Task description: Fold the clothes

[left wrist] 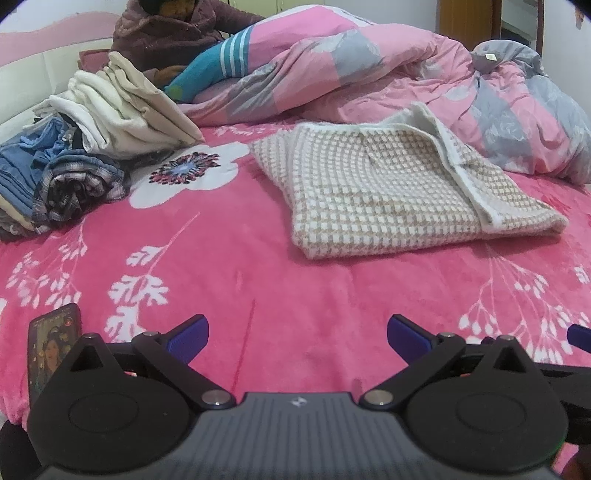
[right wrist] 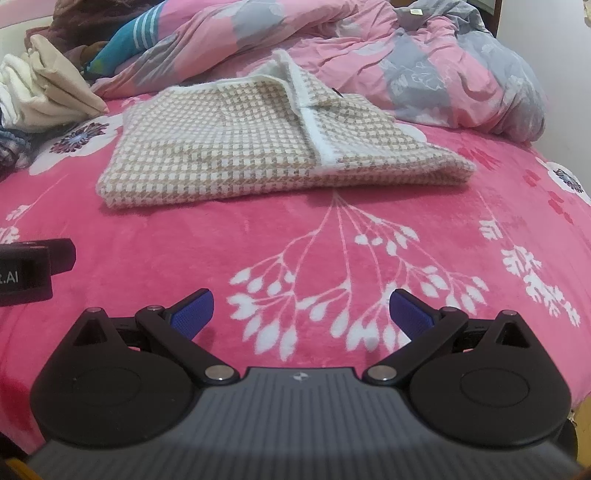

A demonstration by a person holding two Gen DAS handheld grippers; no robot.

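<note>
A beige and white checked knit garment [left wrist: 399,192] lies folded flat on the pink flowered bed cover [left wrist: 229,266]; in the right wrist view the same checked garment [right wrist: 258,147] lies ahead in the middle of the bed. My left gripper [left wrist: 297,338] hovers open over the bare cover, well short of the garment, with nothing between its blue pads. My right gripper [right wrist: 301,312] is likewise open and empty above a white branch pattern. The left gripper's black body [right wrist: 33,267] shows at the left edge of the right wrist view.
A pile of clothes [left wrist: 74,162] in cream, blue denim and plaid sits at the far left. A crumpled pink and grey duvet [left wrist: 388,70] fills the back and right. A phone [left wrist: 53,339] lies near the left gripper. A person in a brown jacket [left wrist: 166,33] sits at the headboard.
</note>
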